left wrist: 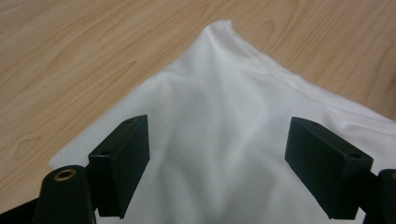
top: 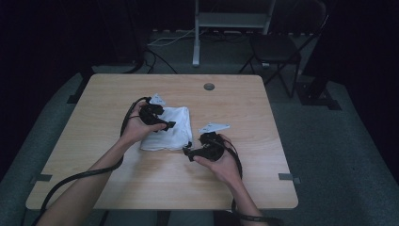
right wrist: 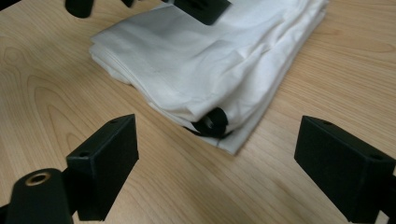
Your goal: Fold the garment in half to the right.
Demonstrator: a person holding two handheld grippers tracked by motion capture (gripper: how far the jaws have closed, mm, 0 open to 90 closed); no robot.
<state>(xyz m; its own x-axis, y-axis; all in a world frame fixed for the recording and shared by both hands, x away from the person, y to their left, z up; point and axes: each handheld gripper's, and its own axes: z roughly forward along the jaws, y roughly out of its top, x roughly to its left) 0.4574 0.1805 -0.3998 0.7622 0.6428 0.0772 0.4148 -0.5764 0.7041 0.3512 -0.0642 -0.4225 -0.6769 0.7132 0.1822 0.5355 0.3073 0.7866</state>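
Note:
A folded white cloth (top: 173, 129) lies in the middle of the wooden table (top: 94, 108). My left gripper (top: 167, 125) hovers over the cloth's left part, its jaws wide apart above the white fabric (left wrist: 219, 121) with nothing pinched between its pads (left wrist: 122, 161). My right gripper (top: 188, 153) is just off the cloth's near right corner, open, facing the layered edge of the cloth (right wrist: 205, 70) across bare wood. A small black round piece (right wrist: 214, 122) sits tucked in that corner's fold; what it is I cannot tell. The left gripper's jaw tip (right wrist: 201, 8) shows above the cloth.
A round cable hole (top: 209, 86) sits near the table's far edge. Behind the table stand a dark folding chair (top: 277, 49) and a metal stand (top: 196, 37). Cables trail from both grippers off the near edge. Bare wood surrounds the cloth.

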